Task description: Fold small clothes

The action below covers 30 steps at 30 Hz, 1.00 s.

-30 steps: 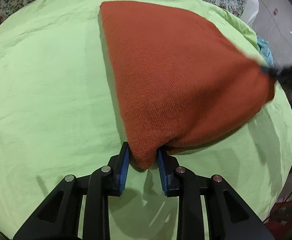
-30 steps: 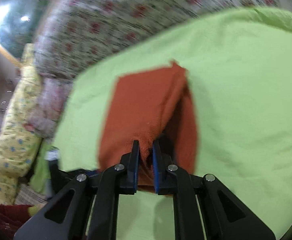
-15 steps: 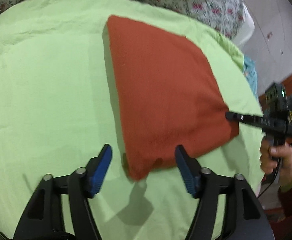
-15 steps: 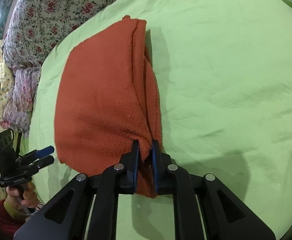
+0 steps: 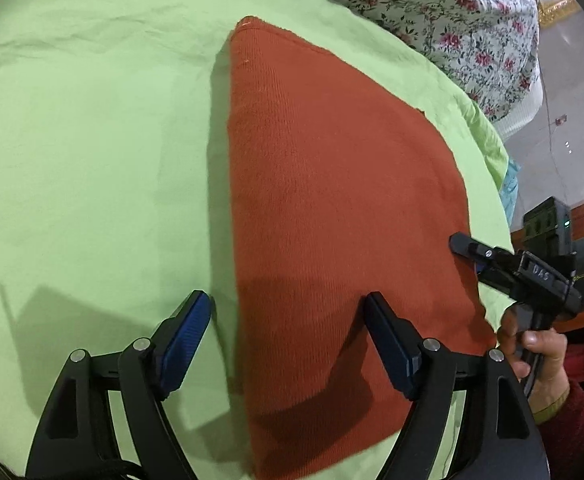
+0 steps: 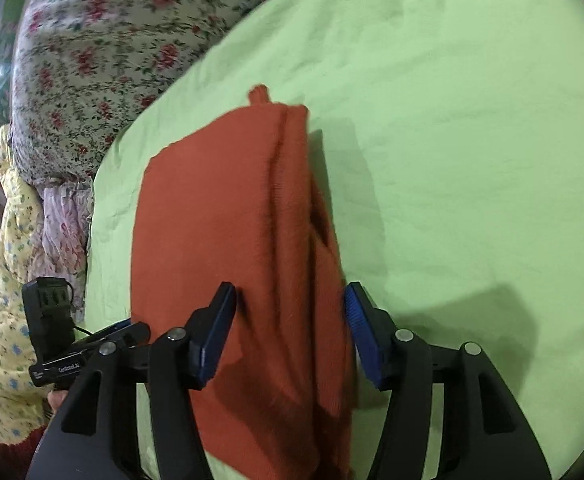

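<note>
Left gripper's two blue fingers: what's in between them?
The folded orange garment on the green sheet lies between the open left gripper fingers, in the left wrist view.

Read "DAS" in raised letters on the black body of the right gripper (image 5: pixel 468 246), seen at the right edge of the left wrist view, just beside the near right border of the orange knitted garment (image 5: pixel 340 220). Made out a small white label on the black body of the left gripper (image 6: pixel 125 326), low at the left of the right wrist view; appeared to begin "Cam" and end "AI", with the middle letters too small and blurred to tell for certain. Found a second, smaller line of print left of that label, unreadable. Found no other legible writing, numbers or signs.
</note>
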Motion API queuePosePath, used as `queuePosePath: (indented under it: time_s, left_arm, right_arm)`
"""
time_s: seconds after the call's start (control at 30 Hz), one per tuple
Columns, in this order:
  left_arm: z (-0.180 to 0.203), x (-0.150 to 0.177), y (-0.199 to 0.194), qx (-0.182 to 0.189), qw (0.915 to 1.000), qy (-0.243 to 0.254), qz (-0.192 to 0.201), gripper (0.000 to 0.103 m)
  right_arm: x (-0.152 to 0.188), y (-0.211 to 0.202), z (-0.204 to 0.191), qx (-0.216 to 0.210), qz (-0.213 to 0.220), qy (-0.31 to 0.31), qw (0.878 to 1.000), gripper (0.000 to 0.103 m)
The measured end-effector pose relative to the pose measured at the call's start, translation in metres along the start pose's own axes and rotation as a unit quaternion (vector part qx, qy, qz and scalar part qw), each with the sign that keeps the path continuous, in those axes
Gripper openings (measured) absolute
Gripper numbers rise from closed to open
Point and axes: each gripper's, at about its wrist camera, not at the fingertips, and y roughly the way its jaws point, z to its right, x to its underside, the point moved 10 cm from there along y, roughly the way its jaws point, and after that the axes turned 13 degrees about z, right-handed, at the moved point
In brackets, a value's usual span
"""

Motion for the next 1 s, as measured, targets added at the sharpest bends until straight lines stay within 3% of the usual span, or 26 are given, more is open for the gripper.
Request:
queuePosePath:
  time_s: [0.1, 0.13, 0.17, 0.2, 0.27, 0.33, 0.5, 0.6, 0.8, 1.0]
  left_arm:
    - [0.007, -0.008, 0.013, 0.012, 0.9999, -0.003, 0.011, 0.078]
    - [0.010, -0.010, 0.017, 0.016, 0.9997, -0.003, 0.016, 0.072]
    - [0.015, -0.012, 0.021, 0.025, 0.9995, -0.002, 0.019, 0.055]
    - [0.018, -0.014, 0.025, 0.030, 0.9994, -0.005, 0.017, 0.049]
    - [0.017, -0.015, 0.024, 0.040, 0.9989, -0.018, 0.019, 0.030]
    - [0.021, -0.018, 0.014, 0.058, 0.9978, -0.021, 0.027, 0.024]
    - [0.024, -0.019, -0.035, 0.069, 0.9959, -0.005, 0.058, 0.021]
    - [0.005, -0.016, -0.076, 0.063, 0.9945, -0.019, 0.081, 0.021]
    - [-0.067, -0.001, -0.149, 0.031, 0.9906, -0.068, 0.115, 0.021]
    - [-0.139, 0.018, -0.200, -0.011, 0.9828, -0.106, 0.151, 0.021]
  right_arm:
    - [0.001, 0.010, 0.000, -0.034, -0.001, 0.020, 0.999, 0.057]
    - [0.002, 0.014, -0.001, -0.047, -0.003, 0.032, 0.998, 0.057]
    - [0.003, 0.018, -0.002, -0.055, -0.005, 0.043, 0.998, 0.056]
    - [0.005, 0.020, -0.004, -0.063, -0.004, 0.051, 0.997, 0.052]
    - [0.009, 0.024, -0.008, -0.071, -0.015, 0.058, 0.996, 0.033]
    - [0.011, 0.023, -0.011, -0.080, -0.016, 0.070, 0.994, 0.029]
    - [0.009, 0.013, -0.036, -0.096, -0.009, 0.070, 0.993, 0.025]
    - [0.019, 0.017, -0.069, -0.116, -0.021, 0.053, 0.992, 0.025]
    - [0.055, 0.045, -0.155, -0.177, -0.058, 0.015, 0.982, 0.025]
    - [0.098, 0.083, -0.221, -0.208, -0.107, -0.022, 0.972, 0.025]
